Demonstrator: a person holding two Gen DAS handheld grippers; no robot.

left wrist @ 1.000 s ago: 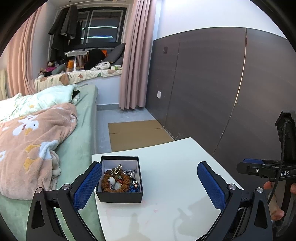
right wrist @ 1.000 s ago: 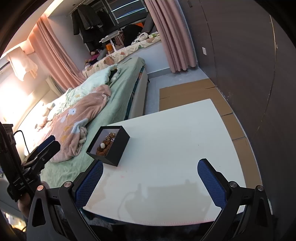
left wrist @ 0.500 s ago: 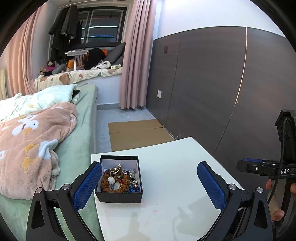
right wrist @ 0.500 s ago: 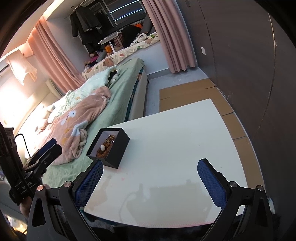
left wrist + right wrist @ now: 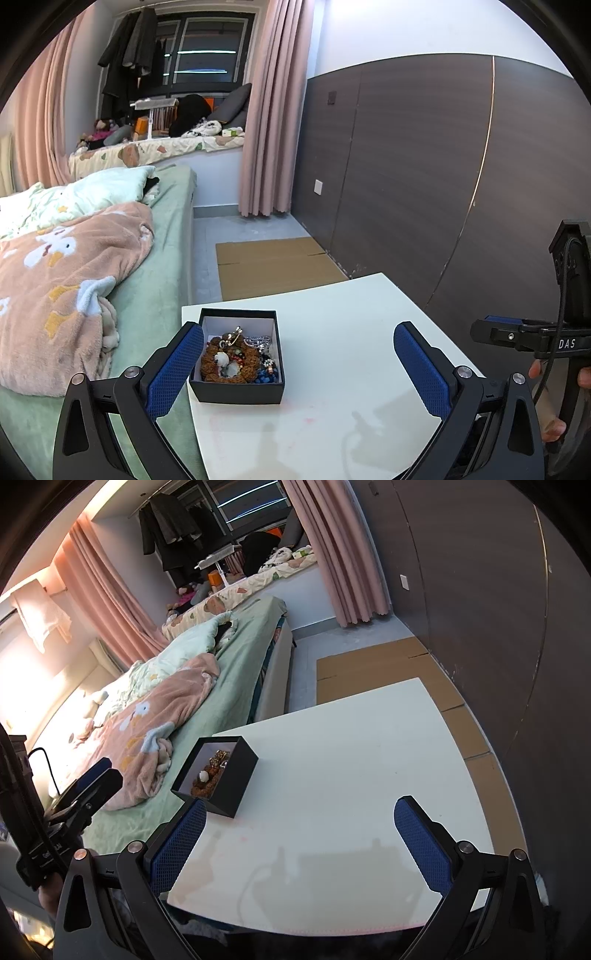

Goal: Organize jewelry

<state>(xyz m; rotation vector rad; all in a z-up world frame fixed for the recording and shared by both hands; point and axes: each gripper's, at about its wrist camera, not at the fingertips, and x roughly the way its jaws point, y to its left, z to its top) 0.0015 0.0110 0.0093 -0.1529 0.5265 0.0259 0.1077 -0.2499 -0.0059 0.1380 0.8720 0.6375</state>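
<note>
A small open black box [image 5: 238,384] stands near the left edge of the white table [image 5: 340,354]. It holds a brown bead bracelet [image 5: 231,363], a gold piece and blue beads. My left gripper [image 5: 299,365] is open and empty, its left finger pad beside the box. In the right wrist view the box [image 5: 218,775] sits ahead and left of my open, empty right gripper [image 5: 299,842], which hangs over the table's near part [image 5: 351,775]. The right gripper also shows at the right edge of the left wrist view [image 5: 517,334].
A bed [image 5: 159,280] with a pink blanket [image 5: 62,280] runs along the table's left side. Flat cardboard [image 5: 273,264] lies on the floor beyond the table. A dark panelled wall [image 5: 424,177] stands to the right.
The right wrist view has shifted slightly, so the box sits a little higher and farther right in it. The left gripper has barely moved. Both stay open.
</note>
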